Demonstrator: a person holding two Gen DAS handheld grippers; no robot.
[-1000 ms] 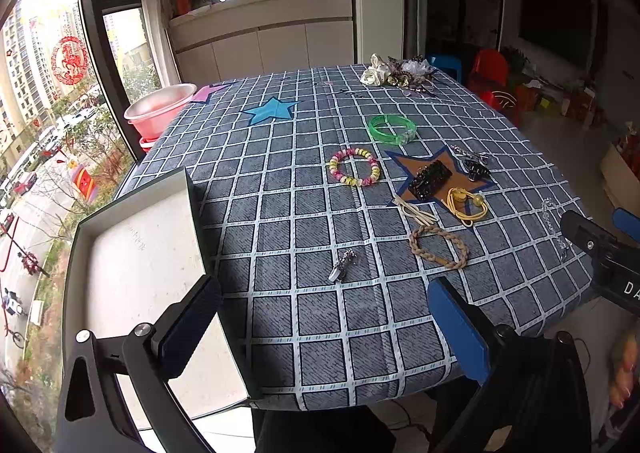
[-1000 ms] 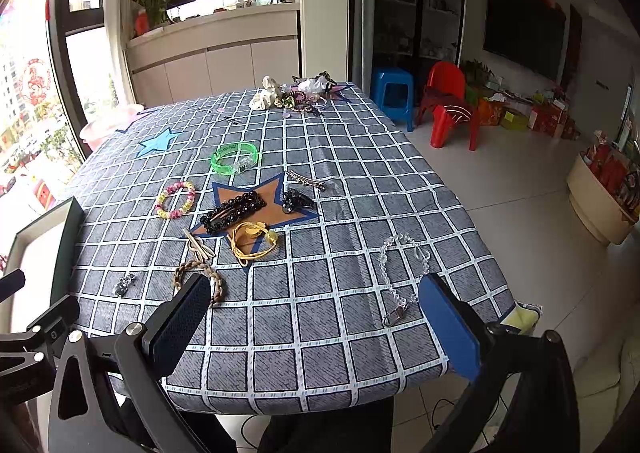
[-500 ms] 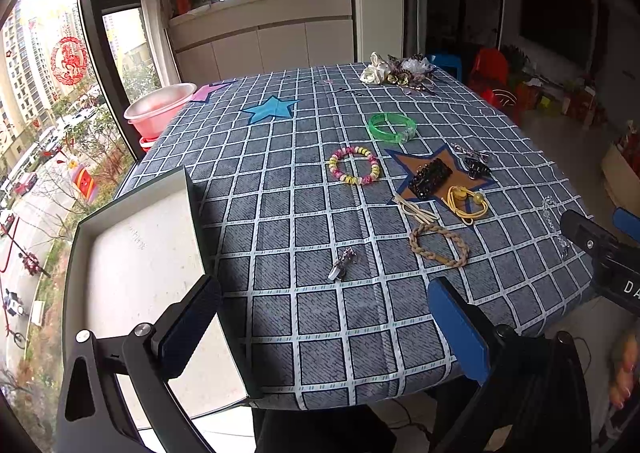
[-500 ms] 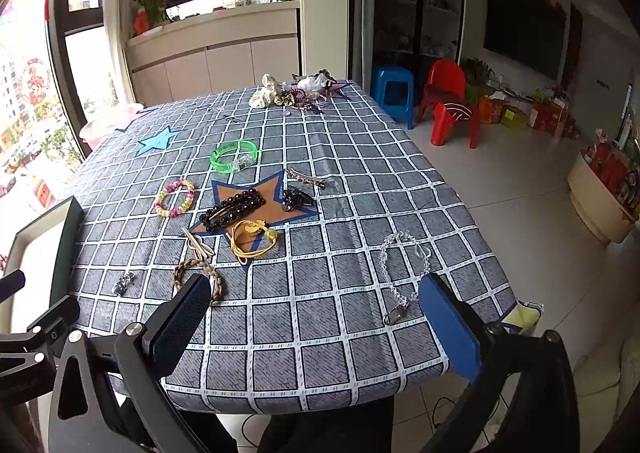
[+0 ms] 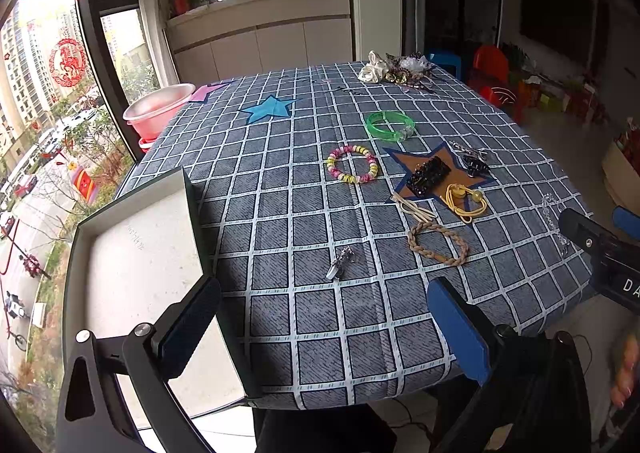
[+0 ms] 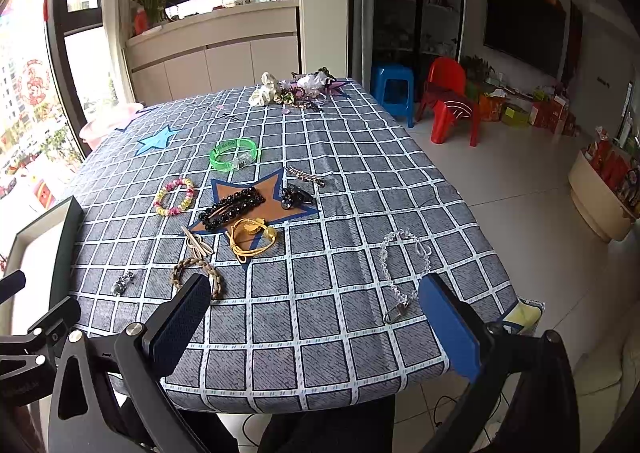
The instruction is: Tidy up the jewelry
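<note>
1. Two claws are held above the near edge of the tabletop (image 5: 280, 317), which is covered in a grey checked cloth. The left claw (image 5: 320, 329) is spread wide and empty; the right claw (image 6: 316, 327) is likewise spread wide and empty.
2. An open box (image 5: 132, 265) with a pale lining is seen at the lower left of the left wrist frame, at the tabletop's edge.
3. A brown star mat (image 6: 244, 199) is placed mid-frame; a black beaded hair clip (image 6: 232, 209) lies on it, with a yellow cord tie (image 6: 252, 239) at its lower point.
4. A green bangle (image 6: 234, 153) is set above the mat, and a pink-and-yellow bead bracelet (image 6: 174, 197) to its left.
5. A braided tan bracelet (image 6: 196, 273) lies just beside the right claw's left finger in frame.
6. A clear crystal chain (image 6: 400, 273) is laid at the lower right of the right wrist frame.
7. A small silver charm (image 5: 340, 263) lies alone at the centre of the left wrist frame.
</note>
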